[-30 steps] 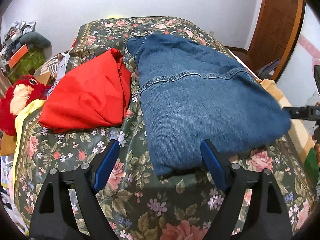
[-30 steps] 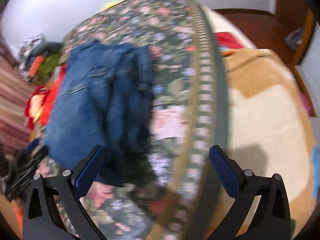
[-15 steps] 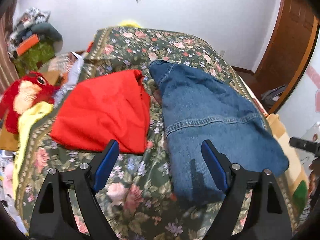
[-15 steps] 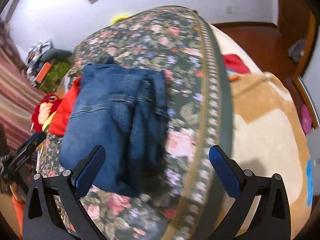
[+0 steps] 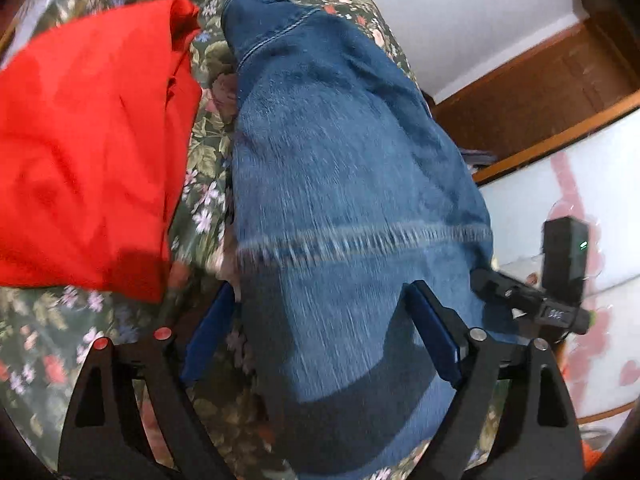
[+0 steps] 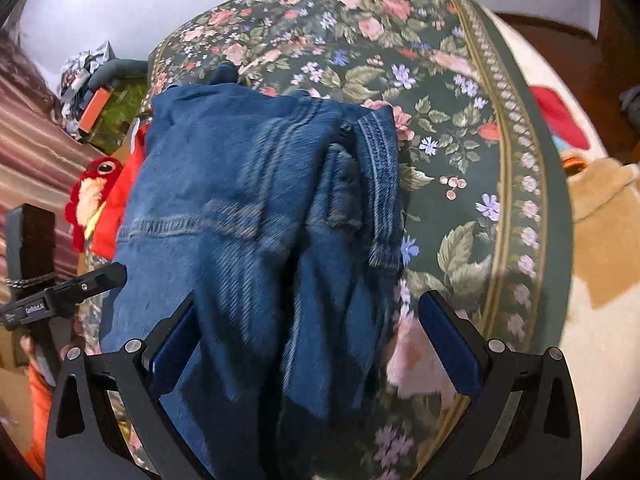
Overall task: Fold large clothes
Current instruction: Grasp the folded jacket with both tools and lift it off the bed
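A folded blue denim garment (image 5: pixel 352 168) lies on the bed's floral cover (image 5: pixel 40 340), beside a folded red garment (image 5: pixel 88 140) on its left. My left gripper (image 5: pixel 320 300) hangs just over the denim's near end; its jaws are opening, with denim between them and the pads not pressing. From the right wrist view the denim (image 6: pixel 248 208) shows a bunched, layered edge on its right. My right gripper (image 6: pixel 308 304) is open and straddles that near end. Each gripper shows in the other's view: right gripper (image 5: pixel 532 304), left gripper (image 6: pixel 72 292).
A red plush toy (image 6: pixel 96 192) and a pile of clutter (image 6: pixel 92 92) sit past the bed's far left side. A tan and cream blanket (image 6: pixel 600 240) lies beyond the cover's bordered edge (image 6: pixel 532 184). A brown wooden door frame (image 5: pixel 540 92) stands behind the bed.
Both grippers have dropped and closed in on the denim's near end, which now fills the space between their jaws. The left view swung right and rolled.
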